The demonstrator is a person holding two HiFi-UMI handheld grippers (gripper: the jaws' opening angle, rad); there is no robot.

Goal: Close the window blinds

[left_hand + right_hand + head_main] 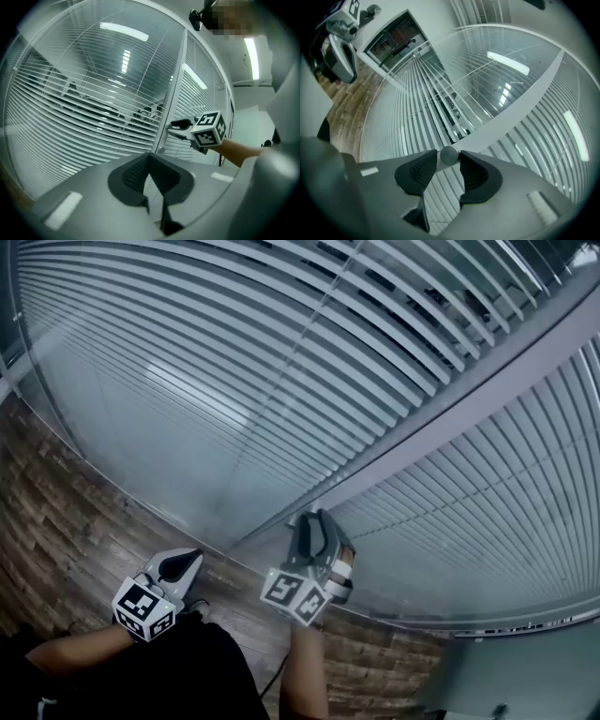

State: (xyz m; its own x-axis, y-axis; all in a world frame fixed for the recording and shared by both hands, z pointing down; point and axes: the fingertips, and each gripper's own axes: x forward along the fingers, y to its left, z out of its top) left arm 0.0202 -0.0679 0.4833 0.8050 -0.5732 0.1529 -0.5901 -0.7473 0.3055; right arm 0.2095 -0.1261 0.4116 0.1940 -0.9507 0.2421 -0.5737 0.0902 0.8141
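Slatted blinds (pixel 281 381) hang behind the glass on both sides of a grey frame post (pixel 441 418). A small round knob (pixel 449 154) sits on that post and also shows low on it as the knob (pixel 161 150) in the left gripper view. My right gripper (pixel 448 161) stands with its two fingertips on either side of the knob, and a thin gap shows on the left side. From the side, the right gripper (pixel 176 125) reaches level to the post. My left gripper (pixel 192 557) hangs back from the glass with its pads together and nothing between them.
The slats (pixel 70 117) stand partly open, with a room visible through them. A wood-look floor (pixel 66 512) runs along the foot of the glass. A pale cabinet (pixel 525 671) stands at the lower right. The person's arms and dark clothing fill the bottom edge.
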